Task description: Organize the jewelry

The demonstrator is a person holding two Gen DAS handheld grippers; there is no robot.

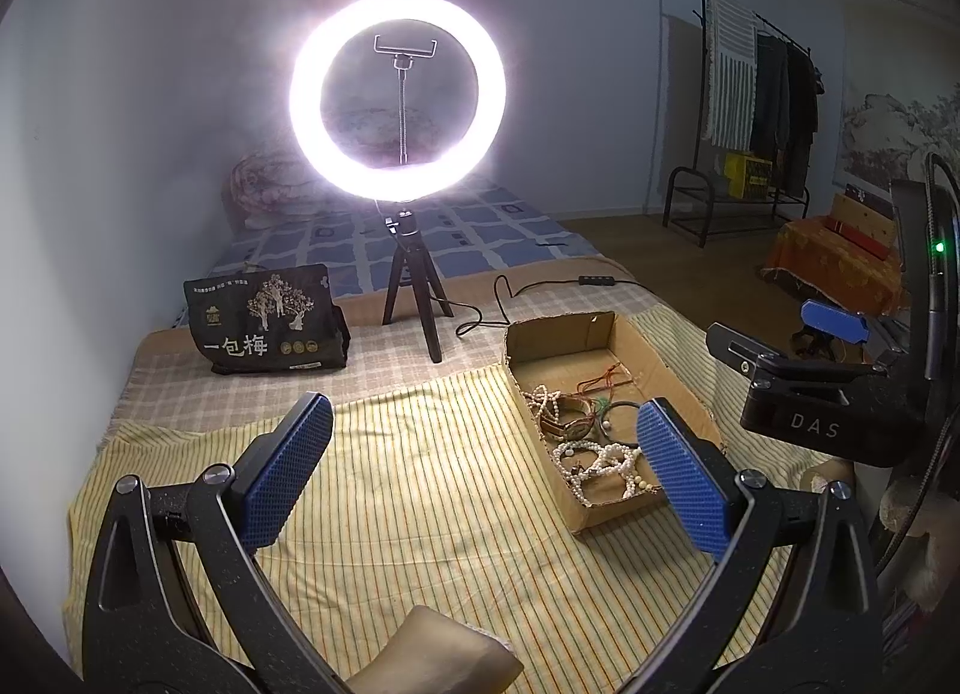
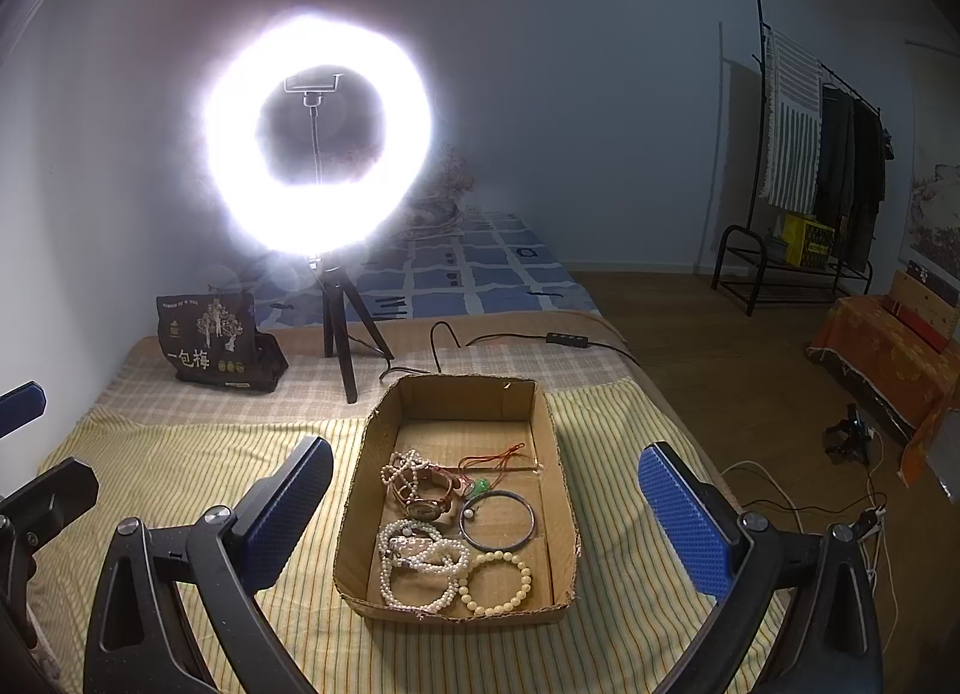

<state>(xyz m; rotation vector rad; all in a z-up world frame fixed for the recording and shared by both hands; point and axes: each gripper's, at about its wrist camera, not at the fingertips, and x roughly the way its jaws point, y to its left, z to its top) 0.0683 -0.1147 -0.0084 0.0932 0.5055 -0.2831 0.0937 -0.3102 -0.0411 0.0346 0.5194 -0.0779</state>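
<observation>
A shallow cardboard box (image 2: 555, 490) rests on a striped yellow cloth (image 2: 180, 472) on the bed. Inside lie pearl bead strands (image 2: 420, 565), a cream bead bracelet (image 2: 498, 583), a dark bangle (image 2: 497, 520), a wristwatch (image 2: 429, 505) and a red cord with a green pendant (image 2: 480, 487). My right gripper (image 2: 486, 508) hovers open in front of the box, its blue pads either side and nothing held. In the left wrist view the box (image 1: 660, 364) sits right of centre; my left gripper (image 1: 486, 469) is open over bare cloth (image 1: 420, 454), left of it. The right gripper's body (image 1: 816, 394) shows at the right edge.
A lit ring light on a small tripod (image 2: 342, 334) stands behind the box, its cable and switch (image 2: 564, 338) trailing right. A black printed bag (image 2: 210, 346) sits at the back left. A clothes rack (image 2: 804, 184) and orange-covered bench (image 2: 888, 352) stand across the wooden floor.
</observation>
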